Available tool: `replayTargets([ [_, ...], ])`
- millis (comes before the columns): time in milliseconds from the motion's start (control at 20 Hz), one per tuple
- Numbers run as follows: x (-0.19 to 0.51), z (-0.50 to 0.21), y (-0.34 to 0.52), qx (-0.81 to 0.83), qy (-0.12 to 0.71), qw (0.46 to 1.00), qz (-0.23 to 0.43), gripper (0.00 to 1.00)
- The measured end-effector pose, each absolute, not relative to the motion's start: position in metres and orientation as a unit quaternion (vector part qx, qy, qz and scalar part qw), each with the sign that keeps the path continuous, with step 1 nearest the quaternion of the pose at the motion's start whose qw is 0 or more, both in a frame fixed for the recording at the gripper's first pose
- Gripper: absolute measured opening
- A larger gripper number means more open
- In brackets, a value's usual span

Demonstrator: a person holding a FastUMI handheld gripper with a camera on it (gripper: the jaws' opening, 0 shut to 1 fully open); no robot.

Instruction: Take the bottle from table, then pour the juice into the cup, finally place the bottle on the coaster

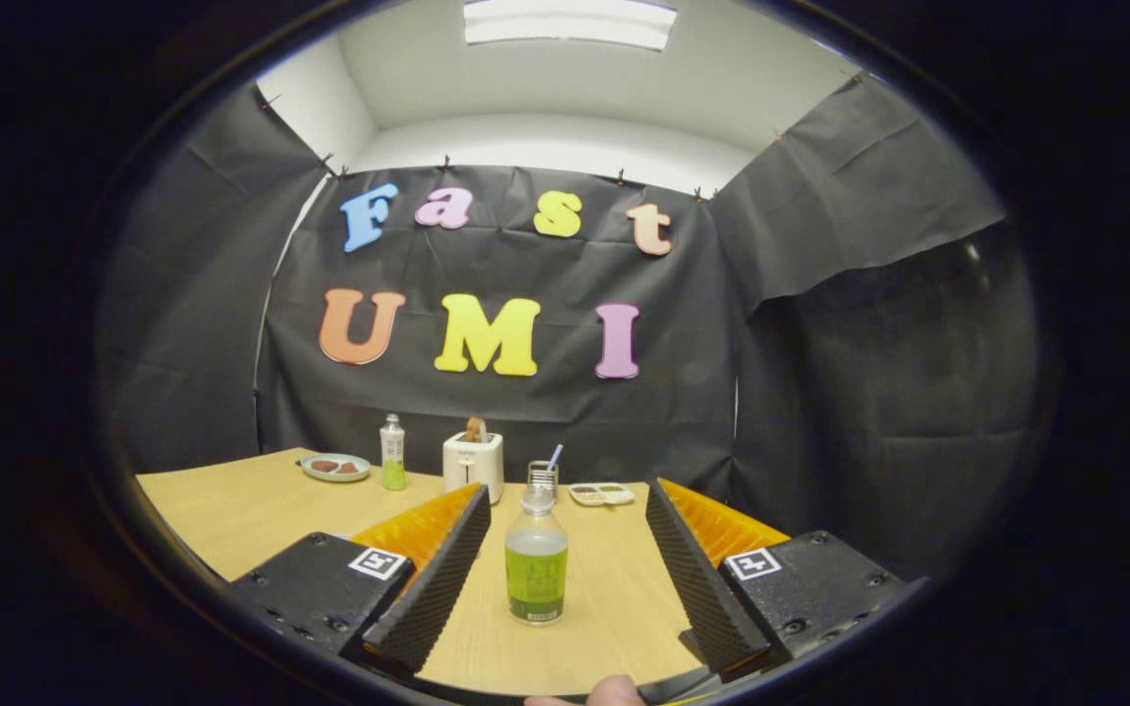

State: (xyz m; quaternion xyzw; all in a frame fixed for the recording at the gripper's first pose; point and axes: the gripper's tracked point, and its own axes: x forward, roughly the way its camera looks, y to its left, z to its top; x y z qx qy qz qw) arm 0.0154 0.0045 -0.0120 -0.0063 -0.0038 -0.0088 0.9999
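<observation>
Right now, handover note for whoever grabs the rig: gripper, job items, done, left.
Gripper: open, fingers spread wide, touching nothing.
Bottle: upright on the table, between the fingers, green juice about half full, apart from both.
Cup with a straw: directly beyond the bottle, beside the toaster.
Second green bottle stands at the table's far side next to a plate; a small tray sits right of the cup.
Coaster: I cannot pick it out.
Done: nothing yet, bottle not gripped.
Left: close on the bottle, lift, pour into the cup, set the bottle on the coaster.
</observation>
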Motion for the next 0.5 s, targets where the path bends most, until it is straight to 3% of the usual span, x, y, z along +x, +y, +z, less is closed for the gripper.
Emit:
replayTargets([
  [500,0.061,-0.064,0.020,0.014,0.047,0.999,0.009,1.00],
])
